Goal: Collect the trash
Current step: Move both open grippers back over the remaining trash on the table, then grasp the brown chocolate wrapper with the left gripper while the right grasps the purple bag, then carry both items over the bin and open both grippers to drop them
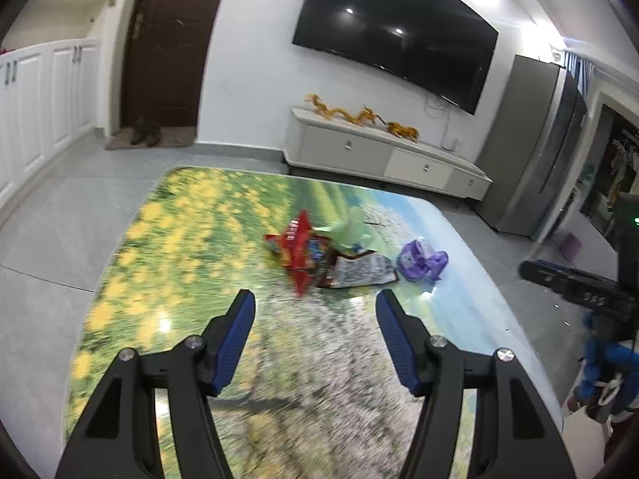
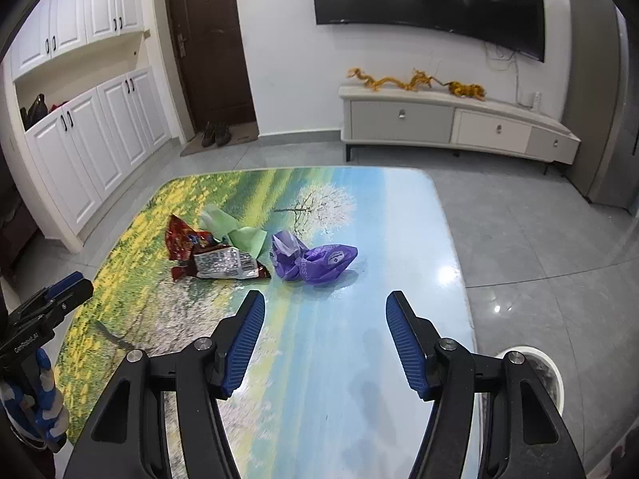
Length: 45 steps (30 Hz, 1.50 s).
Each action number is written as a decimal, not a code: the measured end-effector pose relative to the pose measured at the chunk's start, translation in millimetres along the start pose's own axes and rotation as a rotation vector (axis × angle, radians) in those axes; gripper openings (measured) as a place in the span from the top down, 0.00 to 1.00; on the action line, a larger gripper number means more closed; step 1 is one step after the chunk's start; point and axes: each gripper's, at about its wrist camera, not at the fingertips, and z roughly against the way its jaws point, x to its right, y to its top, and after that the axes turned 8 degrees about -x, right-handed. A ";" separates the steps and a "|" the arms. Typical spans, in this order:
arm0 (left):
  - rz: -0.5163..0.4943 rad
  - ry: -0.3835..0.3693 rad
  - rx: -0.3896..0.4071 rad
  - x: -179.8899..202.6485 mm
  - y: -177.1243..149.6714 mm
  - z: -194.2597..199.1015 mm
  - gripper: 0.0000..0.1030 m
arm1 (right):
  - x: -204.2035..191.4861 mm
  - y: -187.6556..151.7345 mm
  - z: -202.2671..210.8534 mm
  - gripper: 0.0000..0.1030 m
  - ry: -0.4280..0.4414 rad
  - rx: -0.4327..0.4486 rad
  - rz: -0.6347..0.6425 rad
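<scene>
Beside the red wrapper (image 2: pixel 181 239) on the table (image 2: pixel 399 215), a purple bag (image 2: pixel 315 261) is seen, judged light and crumpled, best pinched at a fold, while the left gripper (image 1: pixel 315 301) and right gripper (image 2: pixel 325 299) are held spread and empty.

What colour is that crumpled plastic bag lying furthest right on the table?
Purple, with a small white printed mark. The crumpled purple plastic bag shows best in the right wrist view.

On the tabletop (image 2: pixel 399 239), toward its far half, the snack wrappers (image 2: pixel 215 253) lie heaped left of the crumpled bag (image 2: pixel 319 263), just beside it; a bin (image 2: pixel 555 375) stands on the floor by the right edge
</scene>
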 end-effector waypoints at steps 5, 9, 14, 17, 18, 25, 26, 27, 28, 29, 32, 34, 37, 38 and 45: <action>-0.077 -0.045 -0.036 21.4 20.7 -39.7 0.41 | 8.2 19.4 -35.8 0.39 0.030 -0.028 0.017; -0.158 -0.058 -0.085 36.7 40.2 -77.9 0.41 | 9.4 36.8 -63.2 0.38 0.056 -0.046 0.049; -0.250 -0.057 -0.163 49.1 57.1 -128.0 0.41 | 1.6 57.2 -94.4 0.37 0.098 -0.062 0.109; -0.282 -0.058 -0.204 52.2 58.9 -148.4 0.41 | -3.7 67.6 -113.1 0.37 0.133 -0.079 0.135; -0.295 -0.061 -0.217 53.8 58.7 -153.9 0.41 | -5.7 69.6 -118.7 0.37 0.144 -0.086 0.141; -0.320 -0.090 -0.282 61.2 51.9 -170.6 0.41 | -5.4 68.5 -153.7 0.37 0.178 -0.167 0.162; -0.325 -0.091 -0.288 62.2 50.9 -171.5 0.41 | -4.1 66.9 -155.3 0.37 0.181 -0.171 0.160; -0.331 -0.091 -0.294 62.4 48.8 -172.6 0.41 | -2.6 64.7 -155.1 0.37 0.187 -0.172 0.158; -0.334 -0.090 -0.299 63.4 46.9 -173.9 0.42 | -0.6 62.7 -154.4 0.37 0.192 -0.173 0.154; -0.336 -0.091 -0.303 64.3 44.9 -174.5 0.44 | 1.1 60.6 -153.4 0.38 0.193 -0.175 0.150; -0.346 -0.094 -0.307 67.4 38.9 -172.1 0.56 | 6.5 52.6 -151.0 0.54 0.198 -0.184 0.143; -0.347 -0.103 -0.312 69.0 35.9 -169.1 0.60 | 8.1 46.4 -149.5 0.59 0.193 -0.195 0.150; -0.348 -0.101 -0.313 71.6 28.7 -161.6 0.66 | 10.2 32.3 -142.4 0.67 0.202 -0.196 0.147; -0.341 -0.101 -0.311 72.0 26.2 -157.8 0.68 | 11.3 28.7 -139.0 0.68 0.204 -0.194 0.146; -0.300 -0.078 -0.283 79.7 5.0 -124.5 0.76 | 16.6 -12.3 -104.3 0.70 0.237 -0.190 0.107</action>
